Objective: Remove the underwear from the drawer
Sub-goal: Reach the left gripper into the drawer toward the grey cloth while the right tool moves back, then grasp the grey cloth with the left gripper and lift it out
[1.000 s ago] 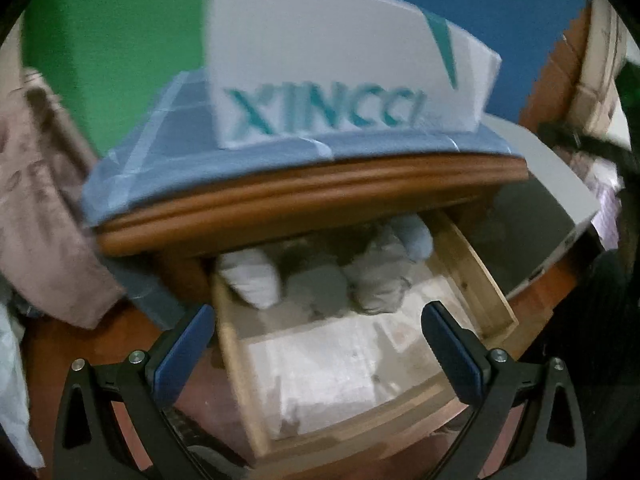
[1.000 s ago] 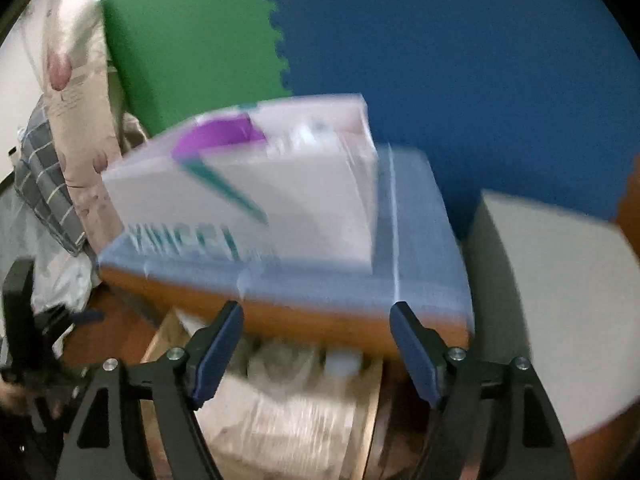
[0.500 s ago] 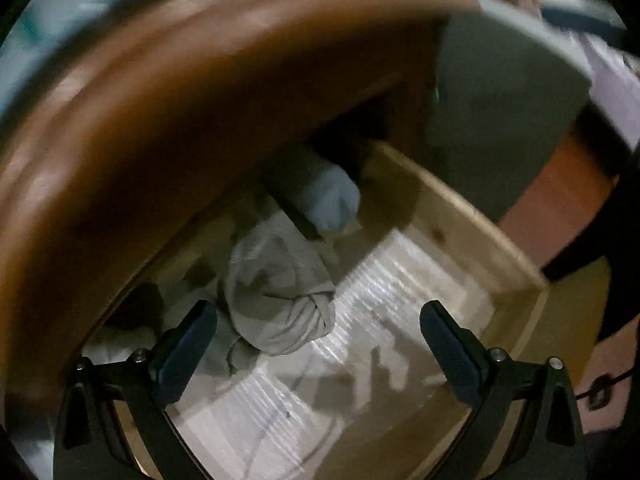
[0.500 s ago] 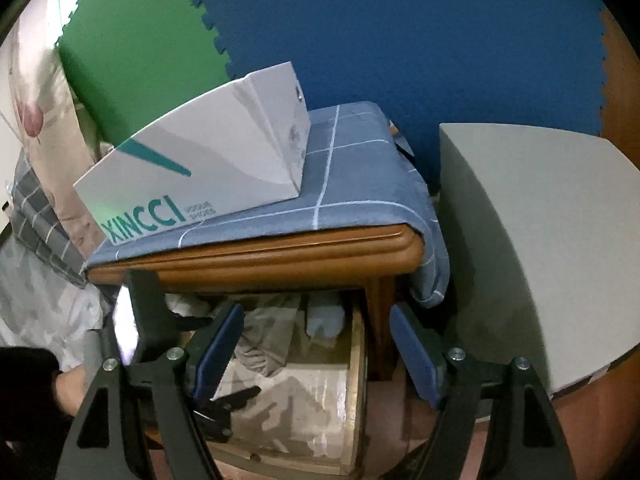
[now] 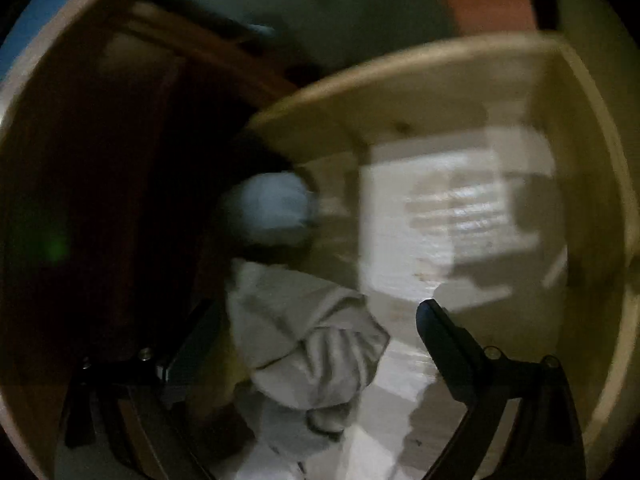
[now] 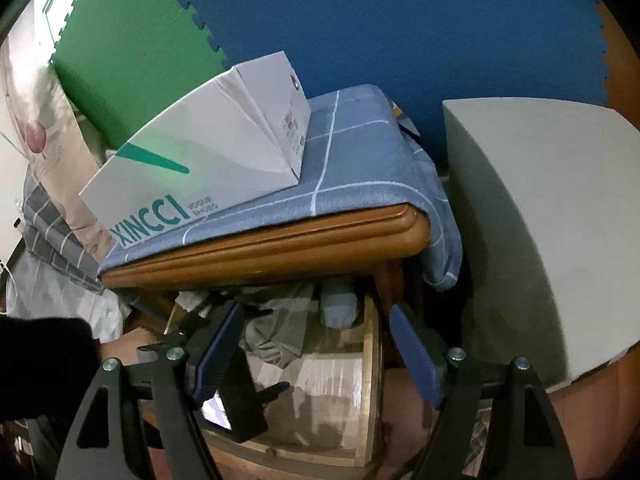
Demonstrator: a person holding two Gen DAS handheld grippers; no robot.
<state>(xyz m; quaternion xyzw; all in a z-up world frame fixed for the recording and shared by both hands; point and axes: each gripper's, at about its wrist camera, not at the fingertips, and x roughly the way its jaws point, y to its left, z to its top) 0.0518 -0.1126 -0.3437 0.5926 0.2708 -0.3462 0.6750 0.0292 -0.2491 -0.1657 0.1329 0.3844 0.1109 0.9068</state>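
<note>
The wooden drawer (image 5: 400, 92) stands pulled out under the table. Rolled underwear lies at its back: a grey bundle (image 5: 312, 344) and a pale blue roll (image 5: 272, 212) behind it. My left gripper (image 5: 314, 332) is down inside the drawer, open, one finger on each side of the grey bundle with a gap on each side. In the right wrist view my right gripper (image 6: 316, 340) hangs open and empty above the drawer (image 6: 370, 360), over the grey bundle (image 6: 276, 332) and the blue roll (image 6: 338, 304). The left gripper's black body (image 6: 240, 396) shows there, held by a dark-sleeved hand (image 6: 44, 360).
A white XINCCI shoe box (image 6: 192, 168) sits on a blue checked cloth (image 6: 360, 152) over the wooden table top (image 6: 280, 248), which overhangs the drawer's back. A grey block (image 6: 540, 220) stands close on the right. Bedding is piled at the left.
My left gripper dropped from in front of the table into the drawer, rolled, and now straddles the grey bundle. The right gripper sank a little, then held still.
</note>
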